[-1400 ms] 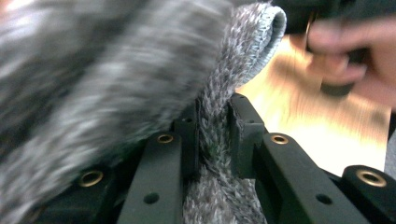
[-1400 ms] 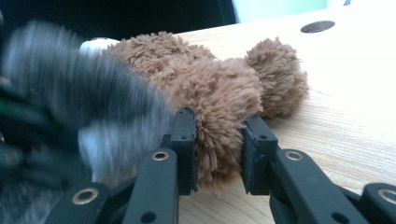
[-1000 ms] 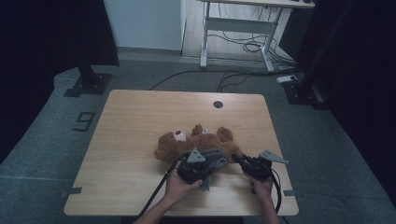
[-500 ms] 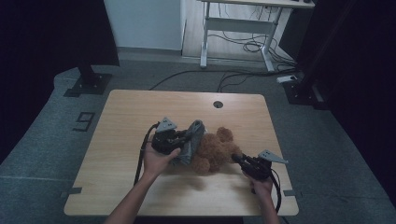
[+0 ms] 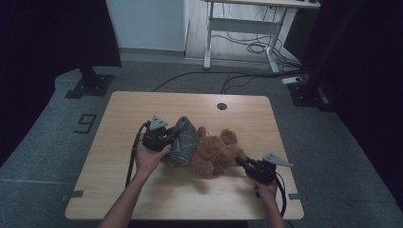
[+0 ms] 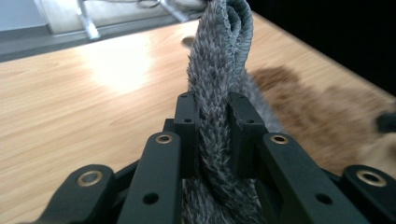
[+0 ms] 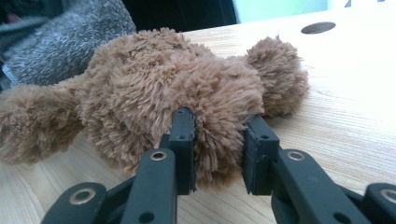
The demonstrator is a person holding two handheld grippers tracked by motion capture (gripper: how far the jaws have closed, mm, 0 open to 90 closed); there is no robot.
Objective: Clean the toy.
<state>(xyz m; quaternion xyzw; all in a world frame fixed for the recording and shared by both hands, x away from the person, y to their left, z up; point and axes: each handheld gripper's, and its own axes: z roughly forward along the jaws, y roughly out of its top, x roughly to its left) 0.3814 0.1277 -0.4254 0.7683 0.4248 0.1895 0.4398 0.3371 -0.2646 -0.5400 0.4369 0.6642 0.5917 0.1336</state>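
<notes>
A brown teddy bear (image 5: pixel 216 153) lies on the wooden table (image 5: pixel 142 109), with a grey knitted garment (image 5: pixel 184 142) pulled over its left end. My left gripper (image 5: pixel 177 136) is shut on a fold of that grey garment (image 6: pixel 215 100), which stands up between the pads. At the bear's right end my right gripper (image 5: pixel 239 161) is shut on a brown plush limb (image 7: pixel 215 126). The bear's body (image 7: pixel 159 88) and a rounded paw (image 7: pixel 278 77) rise beyond the jaws, and the grey garment (image 7: pixel 70 39) shows at the far left.
A round cable hole (image 5: pixel 222 106) sits near the table's far edge. Beyond the table stand a white desk frame (image 5: pixel 237 28) with cables on the floor and a black stand base (image 5: pixel 90 83) at the left.
My left hand has swung from beside the right gripper to the bear's left side, drawing the grey garment over the bear. The bear has shifted and turned. The right gripper has stayed put.
</notes>
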